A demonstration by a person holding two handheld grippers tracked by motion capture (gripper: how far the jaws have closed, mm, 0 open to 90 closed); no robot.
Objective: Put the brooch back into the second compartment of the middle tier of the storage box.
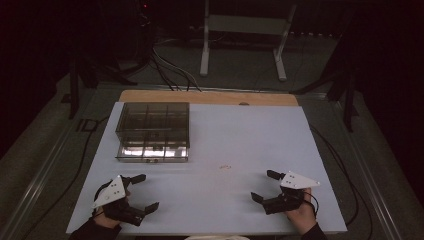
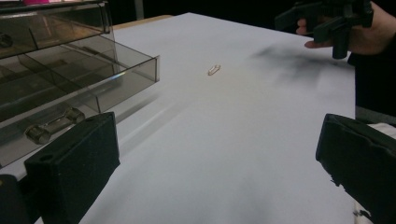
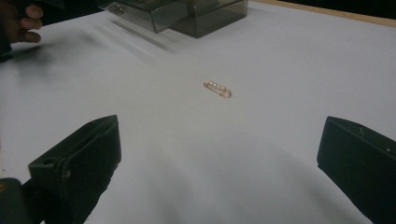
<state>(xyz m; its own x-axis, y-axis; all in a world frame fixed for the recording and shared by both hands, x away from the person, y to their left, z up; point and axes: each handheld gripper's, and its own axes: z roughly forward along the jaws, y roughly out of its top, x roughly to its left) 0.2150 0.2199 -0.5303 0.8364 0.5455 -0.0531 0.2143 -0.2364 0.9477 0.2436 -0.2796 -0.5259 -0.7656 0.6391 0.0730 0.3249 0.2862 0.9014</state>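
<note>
A small gold pin with pearls [image 3: 218, 88] lies flat on the white table [image 1: 240, 130], near its middle [image 1: 225, 167] [image 2: 214, 69]. A smoky clear drawer box [image 1: 153, 130] stands at the back left, its lowest drawer [image 2: 70, 88] pulled out part way. My left gripper [image 1: 142, 191] rests near the front left edge, jaws wide apart with nothing between them. My right gripper [image 1: 264, 185] sits near the front right, also open and empty, pointing toward the pin. Both grippers are well short of the pin.
A strip of wooden board [image 1: 210, 97] edges the table's far side. Beyond it is dark floor with cables [image 1: 170, 70] and a white metal stand [image 1: 245, 30]. The drawer has a metal handle [image 2: 51, 126] on its front.
</note>
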